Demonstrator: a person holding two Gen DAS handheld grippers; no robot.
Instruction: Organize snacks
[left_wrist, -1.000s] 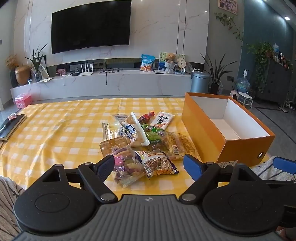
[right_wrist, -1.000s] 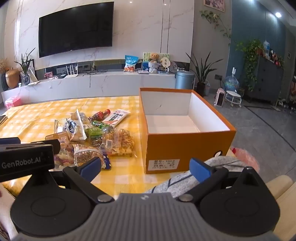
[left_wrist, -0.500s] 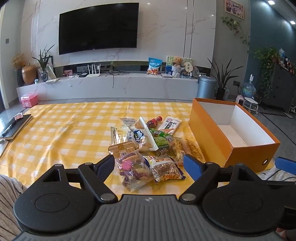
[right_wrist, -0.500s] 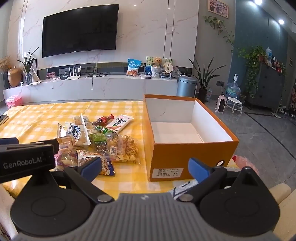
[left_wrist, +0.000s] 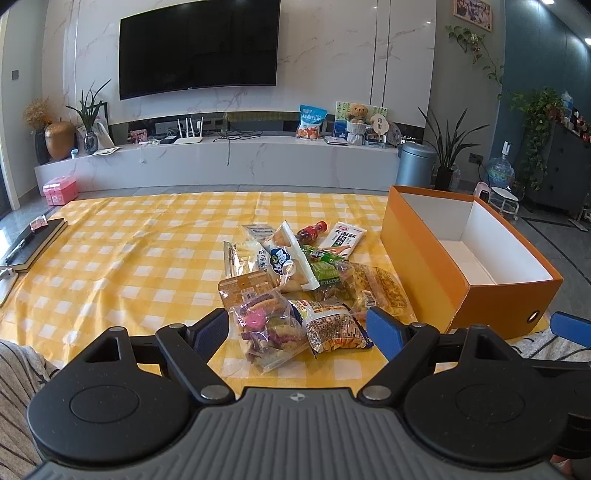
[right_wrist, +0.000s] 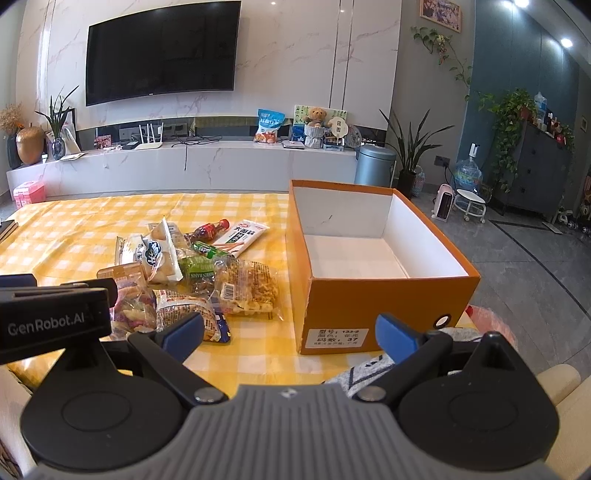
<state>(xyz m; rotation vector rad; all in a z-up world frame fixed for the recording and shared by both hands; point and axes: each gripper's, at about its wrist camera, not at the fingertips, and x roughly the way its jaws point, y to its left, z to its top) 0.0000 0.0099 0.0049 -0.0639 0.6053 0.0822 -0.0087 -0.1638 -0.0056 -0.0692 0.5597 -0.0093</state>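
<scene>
A pile of snack packets lies on the yellow checked tablecloth; it also shows in the right wrist view. An open orange box with a white, bare inside stands to the right of the pile. My left gripper is open and empty, held just before the nearest packets, a bag of purple chips and a brown printed packet. My right gripper is open and empty, near the box's front wall.
A dark notebook lies at the table's left edge. A folded grey cloth lies below the box front. Behind the table are a white TV bench, a wall TV, plants and a grey bin.
Both cameras have tilted up and drawn slightly back; the snacks and box sit lower and a little smaller in view. Both grippers stayed open. Nothing on the table moved.
</scene>
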